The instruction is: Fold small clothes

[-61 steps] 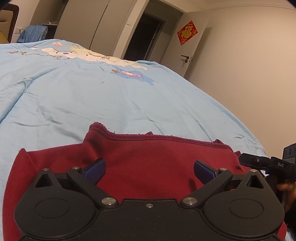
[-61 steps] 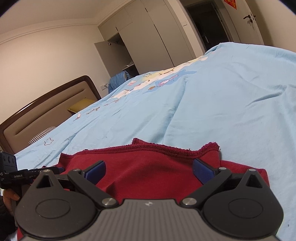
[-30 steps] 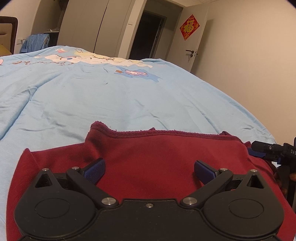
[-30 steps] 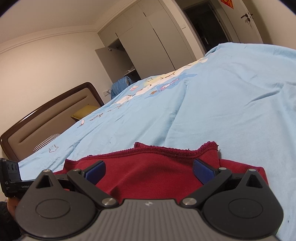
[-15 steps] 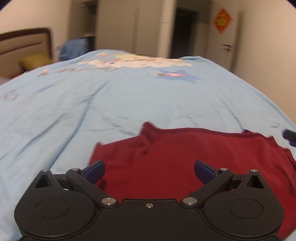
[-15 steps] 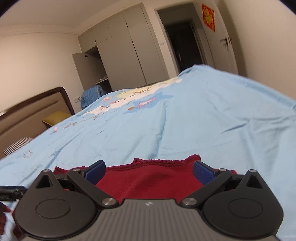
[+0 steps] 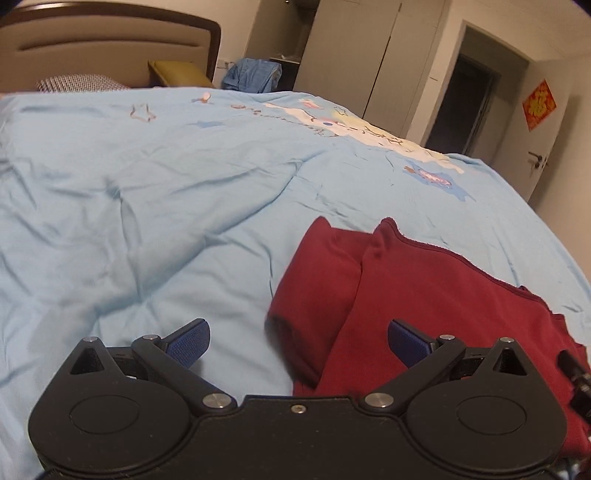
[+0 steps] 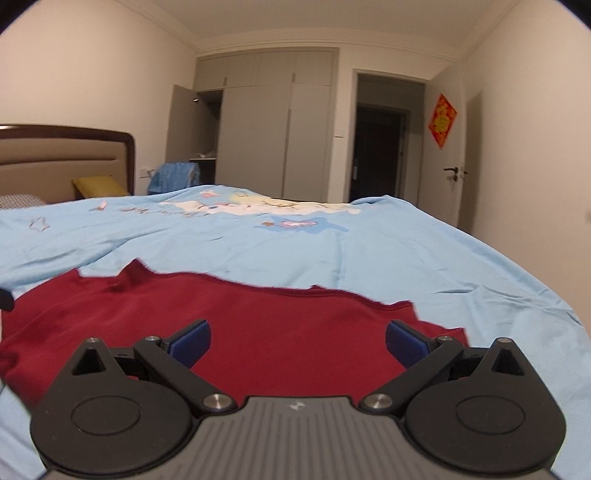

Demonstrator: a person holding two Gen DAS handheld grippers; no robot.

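Both grippers, left (image 7: 298,341) and right (image 8: 297,341), gape wide and empty, red garment (image 8: 258,325) lying ahead on blue bedspread (image 7: 147,206).

Light blue quilt (image 7: 184,192) covers the bed, wrinkled. Headboard (image 7: 110,33) at far end. Wardrobe (image 8: 273,129), dark doorway (image 8: 380,151), red wall decoration (image 8: 442,120) beyond.
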